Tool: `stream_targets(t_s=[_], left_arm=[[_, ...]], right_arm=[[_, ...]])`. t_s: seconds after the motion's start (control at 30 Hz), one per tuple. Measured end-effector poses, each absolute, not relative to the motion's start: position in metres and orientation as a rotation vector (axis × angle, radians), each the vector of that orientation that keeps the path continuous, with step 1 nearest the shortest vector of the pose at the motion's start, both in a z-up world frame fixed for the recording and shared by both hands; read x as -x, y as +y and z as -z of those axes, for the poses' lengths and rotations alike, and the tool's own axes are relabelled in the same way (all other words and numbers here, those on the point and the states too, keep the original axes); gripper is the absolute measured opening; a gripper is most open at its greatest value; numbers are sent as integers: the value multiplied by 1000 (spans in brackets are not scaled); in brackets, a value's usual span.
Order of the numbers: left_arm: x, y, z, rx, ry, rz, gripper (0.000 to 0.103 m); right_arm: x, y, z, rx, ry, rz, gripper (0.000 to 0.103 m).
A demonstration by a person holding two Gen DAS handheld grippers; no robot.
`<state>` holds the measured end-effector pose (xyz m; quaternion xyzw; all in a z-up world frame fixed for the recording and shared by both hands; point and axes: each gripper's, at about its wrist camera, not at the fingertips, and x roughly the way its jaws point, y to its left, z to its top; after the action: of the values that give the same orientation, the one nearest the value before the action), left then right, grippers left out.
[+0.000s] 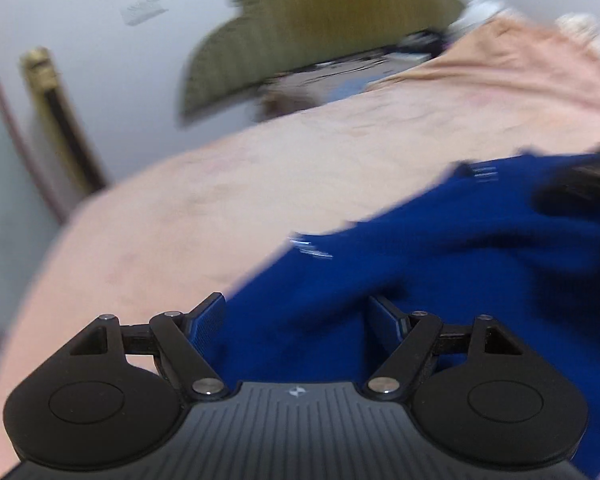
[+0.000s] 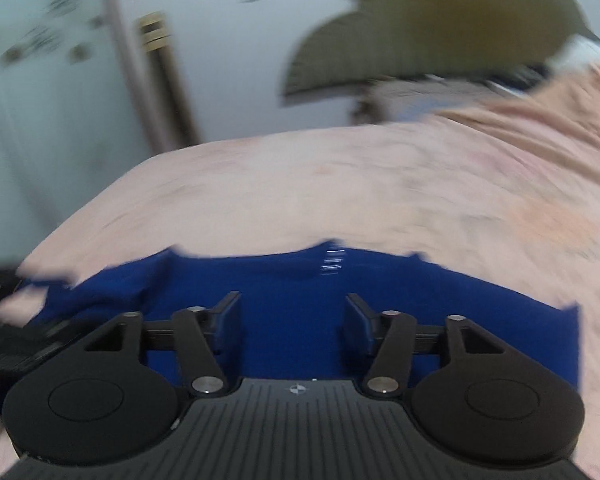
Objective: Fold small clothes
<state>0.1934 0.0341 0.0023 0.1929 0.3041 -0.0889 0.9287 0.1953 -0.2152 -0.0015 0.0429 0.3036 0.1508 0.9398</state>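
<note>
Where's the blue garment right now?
The blue garment lies flat on the pink bedsheet, low in both wrist views: directly under the open right gripper, and spreading to the right beneath the open left gripper.

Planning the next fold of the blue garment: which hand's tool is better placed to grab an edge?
Probably left. The left tool hangs open beside the blue garment's near edge; the right tool, also open, sits over its middle, away from any edge.

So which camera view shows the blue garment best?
The right wrist view: the blue garment lies across the frame on the pink sheet, with its far edge and its right end visible. The left wrist view shows only a blurred, slanted part of it, cut off at the right.
</note>
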Motion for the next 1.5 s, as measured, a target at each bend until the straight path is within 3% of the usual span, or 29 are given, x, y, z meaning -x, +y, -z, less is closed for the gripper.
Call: stream_targets(t_s=[0.2, 0.43, 0.5, 0.6, 0.73, 0.93, 1.13, 1.17, 1.23, 1.27, 1.3, 1.33, 1.37, 1.5], left_arm=[[-235, 103, -11, -59, 763, -94, 78], [-185, 127, -20, 15, 778, -7, 78], [-165, 134, -16, 81, 805, 61, 78], [-134, 154, -7, 218, 832, 168, 78], [-104, 169, 2, 349, 844, 336, 78], [-72, 160, 11, 223, 792, 480, 78], [-63, 146, 18, 81, 718, 581, 78], [-60, 146, 18, 43, 700, 581, 78], [-55, 140, 17, -53, 656, 576, 77], [-52, 138, 17, -96, 647, 579, 76], [-50, 135, 17, -149, 650, 573, 67], [-50, 132, 18, -206, 663, 568, 55], [-50, 131, 20, -234, 683, 574, 33], [-49, 145, 18, -254, 719, 594, 12]], right_arm=[[-202, -238, 19, -155, 687, -168, 63], [-184, -222, 9, -109, 645, -224, 68], [-183, -211, 16, -51, 673, -238, 75], [-175, -197, 16, 49, 687, -132, 75], [-140, -208, -2, -65, 585, -163, 78], [-87, -262, -6, -137, 536, 43, 82], [-56, -313, 15, -282, 674, 116, 82], [-53, -315, 19, -301, 688, 95, 81], [-52, -313, 24, -311, 707, 52, 60], [-54, -310, 25, -300, 717, 45, 36], [-54, -308, 25, -275, 721, 54, 15], [-54, -305, 23, -249, 714, 64, 11], [-52, -303, 20, -224, 700, 71, 10], [-47, -292, 7, -81, 662, 111, 8]])
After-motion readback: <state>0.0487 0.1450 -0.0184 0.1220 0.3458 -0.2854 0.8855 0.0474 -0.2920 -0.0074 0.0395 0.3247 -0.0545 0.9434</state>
